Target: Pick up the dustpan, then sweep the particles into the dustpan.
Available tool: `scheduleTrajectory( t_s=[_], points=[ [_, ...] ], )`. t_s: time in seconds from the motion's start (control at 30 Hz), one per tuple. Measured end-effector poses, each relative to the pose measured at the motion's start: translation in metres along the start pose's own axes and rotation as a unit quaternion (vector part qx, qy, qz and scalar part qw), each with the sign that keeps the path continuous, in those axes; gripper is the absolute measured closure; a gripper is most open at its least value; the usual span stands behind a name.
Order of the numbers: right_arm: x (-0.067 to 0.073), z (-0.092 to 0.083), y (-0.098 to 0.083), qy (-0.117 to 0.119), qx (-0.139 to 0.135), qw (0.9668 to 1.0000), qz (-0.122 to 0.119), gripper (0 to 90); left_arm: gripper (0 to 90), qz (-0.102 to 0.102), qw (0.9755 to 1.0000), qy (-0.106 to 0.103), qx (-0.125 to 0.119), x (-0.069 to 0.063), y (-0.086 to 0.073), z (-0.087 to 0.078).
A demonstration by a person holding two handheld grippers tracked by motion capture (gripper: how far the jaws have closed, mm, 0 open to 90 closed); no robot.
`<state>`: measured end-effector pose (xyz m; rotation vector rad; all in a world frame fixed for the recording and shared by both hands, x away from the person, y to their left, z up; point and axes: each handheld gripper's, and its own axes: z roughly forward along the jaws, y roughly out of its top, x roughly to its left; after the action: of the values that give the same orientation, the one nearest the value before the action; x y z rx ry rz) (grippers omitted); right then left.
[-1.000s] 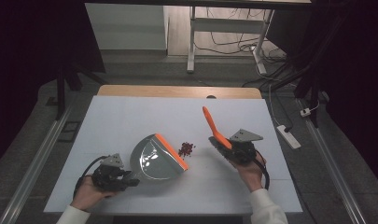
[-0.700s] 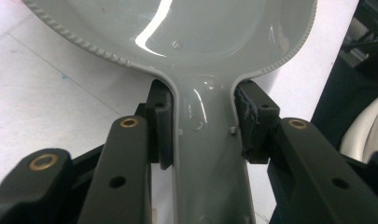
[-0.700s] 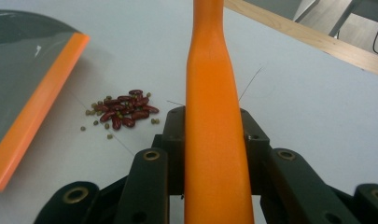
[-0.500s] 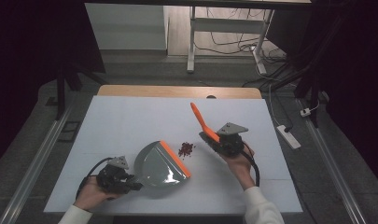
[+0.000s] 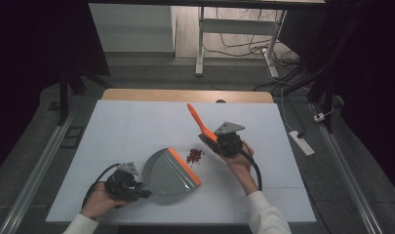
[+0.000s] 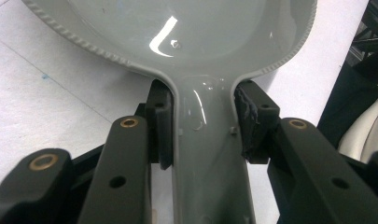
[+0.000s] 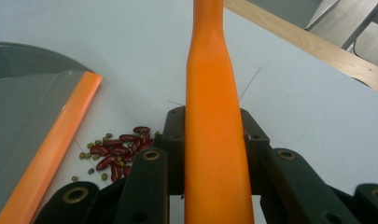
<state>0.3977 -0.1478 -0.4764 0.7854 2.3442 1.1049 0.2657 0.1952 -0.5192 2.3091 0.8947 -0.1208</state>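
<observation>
Beans (image 5: pixel 194 156) lie just outside grey dustpan (image 5: pixel 168 171), seemingly empty.

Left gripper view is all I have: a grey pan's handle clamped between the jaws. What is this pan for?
Observer: It is a dustpan with an orange lip, lying on the white table and gripped at its handle by the left gripper.
Operator: Anything to collect?
Observer: A small pile of red beans, with smaller greenish ones among them, lies just off the lip.
Operator: What is the other hand doing?
Observer: The right gripper is shut on an orange brush handle, beside the pile on the side away from the pan.
</observation>
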Motion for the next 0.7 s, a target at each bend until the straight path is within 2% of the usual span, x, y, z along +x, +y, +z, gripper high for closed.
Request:
scheduleTrajectory(
  t_s=[0.2, 0.27, 0.7],
  points=[
    [0.003, 0.005, 0.001, 0.004, 0.006, 1.0, -0.004, 70.7, 61.3, 0.003, 1.0, -0.003, -0.001, 0.0, 0.0, -0.001],
    [0.003, 0.008, 0.0, 0.001, 0.016, 0.9998, -0.009, 70.7, 61.3, 0.003, 1.0, -0.002, -0.001, 0.0, 0.0, -0.001],
    [0.003, 0.013, -0.004, 0.003, 0.026, 0.9996, -0.003, 70.7, 61.3, 0.002, 1.0, -0.005, 0.0, 0.0, 0.0, 0.0]
  ],
)
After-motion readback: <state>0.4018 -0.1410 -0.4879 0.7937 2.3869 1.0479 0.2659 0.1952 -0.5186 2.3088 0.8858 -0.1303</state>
